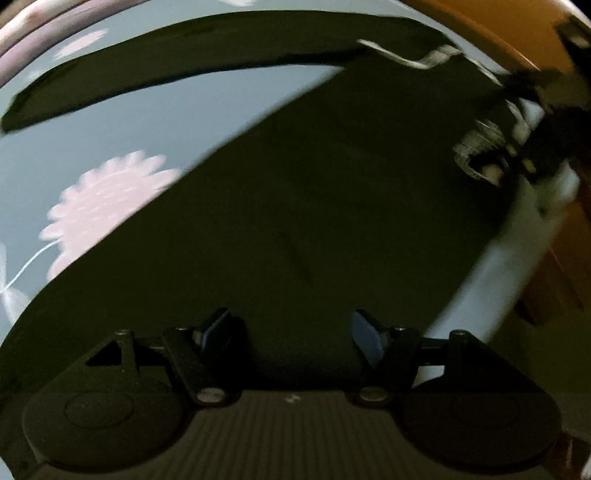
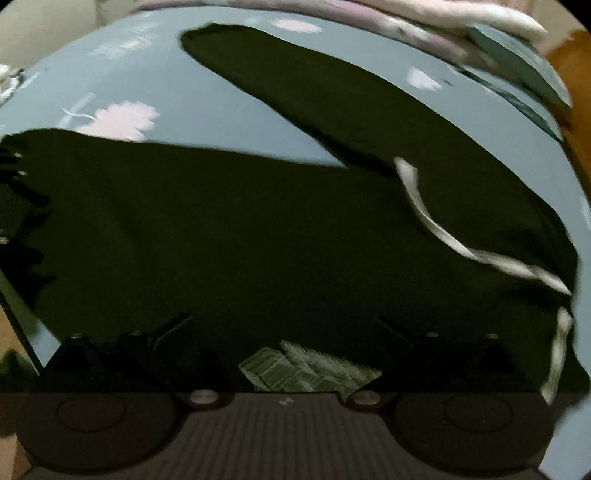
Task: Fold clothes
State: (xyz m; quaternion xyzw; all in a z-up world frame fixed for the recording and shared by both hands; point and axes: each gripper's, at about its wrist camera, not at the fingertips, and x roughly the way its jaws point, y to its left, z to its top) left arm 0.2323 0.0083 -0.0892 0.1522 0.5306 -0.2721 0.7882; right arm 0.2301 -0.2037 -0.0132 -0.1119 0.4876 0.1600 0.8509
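Both hand-held grippers, left hand-held gripper [image 1: 291, 334] and right hand-held gripper [image 2: 284, 332], are hovering released over the dark garment [image 1: 295, 206] on the bed [image 1: 110, 122], probably needing an edge grasp next.

Blue bedsheet [image 1: 110, 122], pink flower print [image 1: 107, 206]; wooden furniture [image 1: 480, 14].

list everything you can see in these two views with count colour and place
garment: one, dark green, spread flat on the bedsheet, one long part angled away
drawstring: one, white, lying across the garment near its waist
label: one, pale woven patch, at the garment's near edge
bedsheet: one, light blue with pink flowers, under the garment
left gripper: one, black, fingers apart over the garment
right gripper: one, black, fingers apart above the label
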